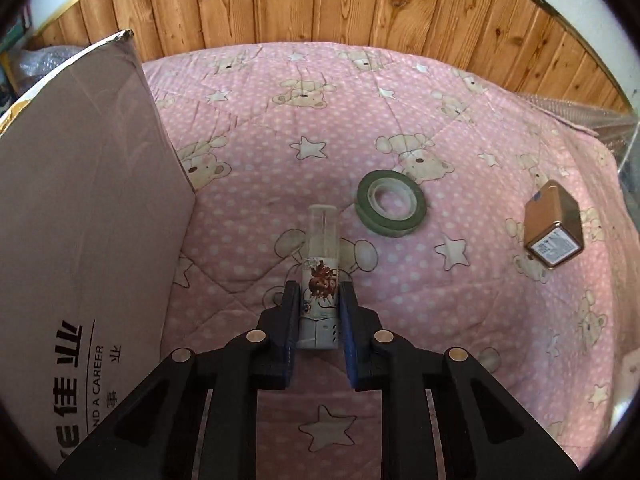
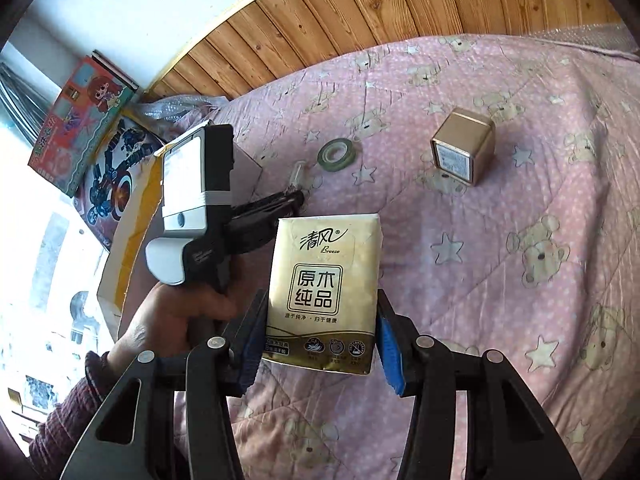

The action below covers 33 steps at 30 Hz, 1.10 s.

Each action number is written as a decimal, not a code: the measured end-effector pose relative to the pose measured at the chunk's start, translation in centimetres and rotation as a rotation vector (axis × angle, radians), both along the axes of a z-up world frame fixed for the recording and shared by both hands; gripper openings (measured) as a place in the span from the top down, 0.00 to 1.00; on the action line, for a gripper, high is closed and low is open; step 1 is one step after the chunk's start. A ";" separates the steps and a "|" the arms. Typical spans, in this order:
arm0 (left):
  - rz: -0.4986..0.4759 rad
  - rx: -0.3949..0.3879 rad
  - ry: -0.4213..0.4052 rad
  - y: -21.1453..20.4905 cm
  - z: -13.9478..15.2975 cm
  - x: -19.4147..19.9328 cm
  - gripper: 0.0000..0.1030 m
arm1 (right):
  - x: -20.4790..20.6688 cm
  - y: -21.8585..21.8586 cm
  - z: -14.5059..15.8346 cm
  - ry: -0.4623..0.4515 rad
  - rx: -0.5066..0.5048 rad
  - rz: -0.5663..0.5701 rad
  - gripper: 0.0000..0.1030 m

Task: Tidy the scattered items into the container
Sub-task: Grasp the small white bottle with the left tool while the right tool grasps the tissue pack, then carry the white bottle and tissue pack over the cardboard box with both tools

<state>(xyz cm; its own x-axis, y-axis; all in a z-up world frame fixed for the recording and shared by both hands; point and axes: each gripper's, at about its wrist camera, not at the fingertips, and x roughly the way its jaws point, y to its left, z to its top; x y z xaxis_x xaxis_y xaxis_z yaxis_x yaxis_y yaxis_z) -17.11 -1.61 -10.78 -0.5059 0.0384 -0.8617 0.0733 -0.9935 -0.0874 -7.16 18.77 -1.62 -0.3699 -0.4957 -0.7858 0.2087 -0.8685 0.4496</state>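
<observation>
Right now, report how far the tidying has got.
Done: nothing visibly packed; the cardboard box interior is out of view. In hand: the left gripper is shut on the small spray bottle, lying on the pink quilt; the right gripper holds the tissue pack lifted off the quilt. Left: the green tape roll and the gold tin.

Pink bear-and-star quilt below knotty wood-plank wall, white wall above, bright daylight at left.
</observation>
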 end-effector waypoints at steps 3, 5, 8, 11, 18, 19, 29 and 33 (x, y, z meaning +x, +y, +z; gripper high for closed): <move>0.012 0.047 0.004 -0.2 0.8 1.1 0.82 | -0.2 0.6 -0.2 -0.002 0.012 -0.018 0.51; 0.010 0.072 0.008 -0.1 1.4 1.8 0.82 | -0.2 0.8 -0.2 0.010 0.030 -0.017 0.51; -0.006 0.087 0.024 0.2 2.6 3.2 0.82 | -0.1 0.5 0.2 0.047 0.073 -0.008 0.51; -0.022 0.079 0.050 0.5 4.2 5.1 0.82 | -0.1 0.2 0.0 0.067 0.112 0.000 0.51; -0.057 0.051 0.109 0.9 7.6 9.1 0.82 | 0.5 0.4 0.0 0.087 0.157 -0.023 0.51; -0.061 0.046 0.118 0.9 8.0 9.6 0.82 | 0.7 0.4 0.0 0.089 0.160 -0.026 0.51; -0.073 0.058 0.172 0.2 10.9 13.9 0.82 | 2.7 -0.9 0.8 0.129 0.188 -0.031 0.51; -0.079 0.072 0.186 -0.1 11.6 14.9 0.82 | 3.4 -1.5 0.7 0.133 0.195 -0.029 0.51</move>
<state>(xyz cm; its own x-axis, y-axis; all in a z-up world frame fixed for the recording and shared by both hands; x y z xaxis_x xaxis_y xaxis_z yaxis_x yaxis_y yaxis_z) -2.18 -1.66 0.85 -0.6489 0.1424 -0.7475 -0.0285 -0.9862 -0.1631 -3.78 17.30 -0.88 -0.4887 -0.3267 -0.8090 0.2286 -0.9428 0.2426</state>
